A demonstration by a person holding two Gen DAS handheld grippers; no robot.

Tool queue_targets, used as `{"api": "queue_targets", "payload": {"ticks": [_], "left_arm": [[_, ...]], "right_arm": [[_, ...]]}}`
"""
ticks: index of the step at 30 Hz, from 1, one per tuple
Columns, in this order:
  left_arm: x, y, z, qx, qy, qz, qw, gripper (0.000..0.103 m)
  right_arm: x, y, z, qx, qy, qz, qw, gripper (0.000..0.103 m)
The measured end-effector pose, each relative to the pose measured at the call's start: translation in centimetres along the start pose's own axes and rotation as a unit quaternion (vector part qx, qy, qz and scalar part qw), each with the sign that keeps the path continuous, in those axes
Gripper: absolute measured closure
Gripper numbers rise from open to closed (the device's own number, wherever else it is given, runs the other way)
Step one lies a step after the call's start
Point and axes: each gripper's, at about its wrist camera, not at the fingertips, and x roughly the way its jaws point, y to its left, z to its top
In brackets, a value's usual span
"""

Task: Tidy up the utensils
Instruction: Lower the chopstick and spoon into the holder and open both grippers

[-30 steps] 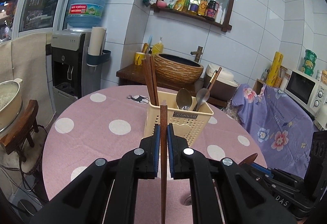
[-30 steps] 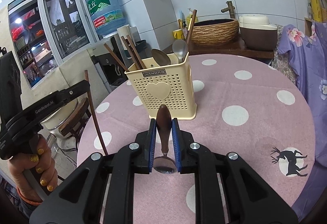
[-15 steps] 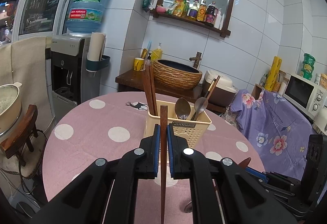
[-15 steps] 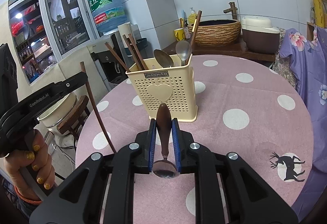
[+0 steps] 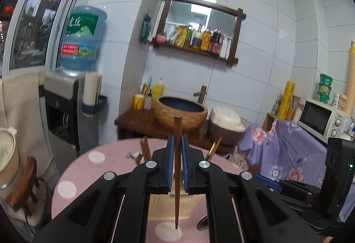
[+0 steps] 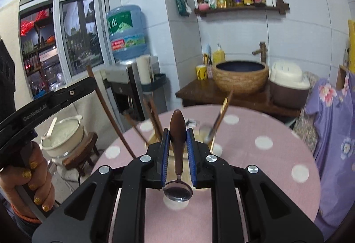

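Note:
My left gripper (image 5: 177,140) is shut on a brown wooden chopstick (image 5: 176,176) that stands upright above the pink dotted table (image 5: 99,167). The cream utensil basket (image 5: 164,205) is mostly hidden behind its fingers; chopsticks (image 5: 145,149) and a spoon handle (image 5: 214,147) stick up out of it. My right gripper (image 6: 177,134) is shut on the wooden handle of a spoon (image 6: 178,191), bowl end hanging toward the camera, just above the basket (image 6: 153,138). In the right wrist view, a hand (image 6: 33,174) holds the left gripper (image 6: 55,96) at the left with its chopstick (image 6: 106,110).
A water dispenser (image 5: 66,110) and a stool with a pot (image 5: 6,165) stand left of the table. Behind it are a wooden counter with a woven basin (image 5: 180,114) and a rice cooker (image 5: 224,125). A purple floral cloth (image 5: 288,149) and microwave (image 5: 321,118) are at the right.
Both grippers have risen with their utensils still gripped. The basket has dropped low in both views and is now largely covered by the fingers.

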Motion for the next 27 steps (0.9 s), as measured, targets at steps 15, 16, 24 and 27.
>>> {"api": "queue_targets", "payload": {"ticks": [15,16,24,27], "left_arm": [[7.9,1.2,2.1,-0.013,0.017,0.056,0.9982,0.095],[8.2,1.3,1.5,-0.011,0.022,0.058,0.9980,0.095],[9.7,1.6,-2.0,-0.008,0.057,0.065,0.9962,0.095],[10.2,1.7,-3.3,-0.005,0.072,0.068,0.9951,0.095]], "right_arm": [[7.7,-0.6,3.3,-0.017,-0.010,-0.045,0.999,0.087],[8.0,-0.7,2.8,-0.017,-0.007,-0.046,0.999,0.087],[9.9,-0.9,-0.5,-0.017,0.019,-0.046,0.999,0.087],[10.4,-1.0,-1.4,-0.015,0.028,-0.045,0.998,0.087]]}}
